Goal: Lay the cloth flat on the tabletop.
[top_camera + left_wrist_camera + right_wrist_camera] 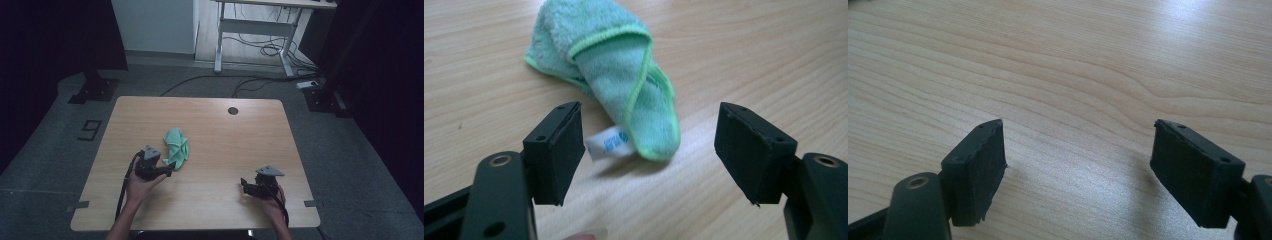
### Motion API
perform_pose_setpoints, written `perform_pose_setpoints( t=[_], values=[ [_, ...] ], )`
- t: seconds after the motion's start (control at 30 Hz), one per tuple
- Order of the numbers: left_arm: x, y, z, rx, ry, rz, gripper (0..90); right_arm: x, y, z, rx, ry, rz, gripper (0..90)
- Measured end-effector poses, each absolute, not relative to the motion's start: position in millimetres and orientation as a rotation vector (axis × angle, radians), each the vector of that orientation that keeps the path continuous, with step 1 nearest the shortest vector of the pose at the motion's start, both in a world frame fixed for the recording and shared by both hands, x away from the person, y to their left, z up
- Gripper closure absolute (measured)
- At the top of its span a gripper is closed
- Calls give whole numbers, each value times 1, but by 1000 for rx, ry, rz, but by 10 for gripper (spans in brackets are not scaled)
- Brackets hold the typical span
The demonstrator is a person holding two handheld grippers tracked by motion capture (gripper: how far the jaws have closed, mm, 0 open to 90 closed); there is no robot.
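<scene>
**Wood table, dim room**

Green cloth (177,145) is lying crumpled on the table (225,135), left of centre. Left gripper (169,165) is hovering just beside it, jaws wide, empty. Right gripper (245,182) is sitting well apart, gaping, empty. Cables (260,50) are trailing across grey floor behind.

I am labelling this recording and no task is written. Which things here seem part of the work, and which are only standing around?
Likely part of the work:
- green cloth, crumpled on the table, with its white tag
- left tool, open, pointed at the cloth
- right tool, open over bare wood

Only around:
- white desk behind
- cables on the floor
</scene>
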State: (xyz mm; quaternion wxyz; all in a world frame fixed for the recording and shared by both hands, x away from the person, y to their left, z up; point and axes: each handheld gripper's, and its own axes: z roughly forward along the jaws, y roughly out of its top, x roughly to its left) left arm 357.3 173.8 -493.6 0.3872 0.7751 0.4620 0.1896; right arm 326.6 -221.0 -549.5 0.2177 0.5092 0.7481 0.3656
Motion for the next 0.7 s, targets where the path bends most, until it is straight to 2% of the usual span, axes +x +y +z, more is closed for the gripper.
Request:
perform_pose_setpoints(
  t=[0.7],
  values=[
    [401, 163, -497, 1996, 1198, 495, 273, 327, -219, -553, 1406, 2088, 996, 222]
  ],
)
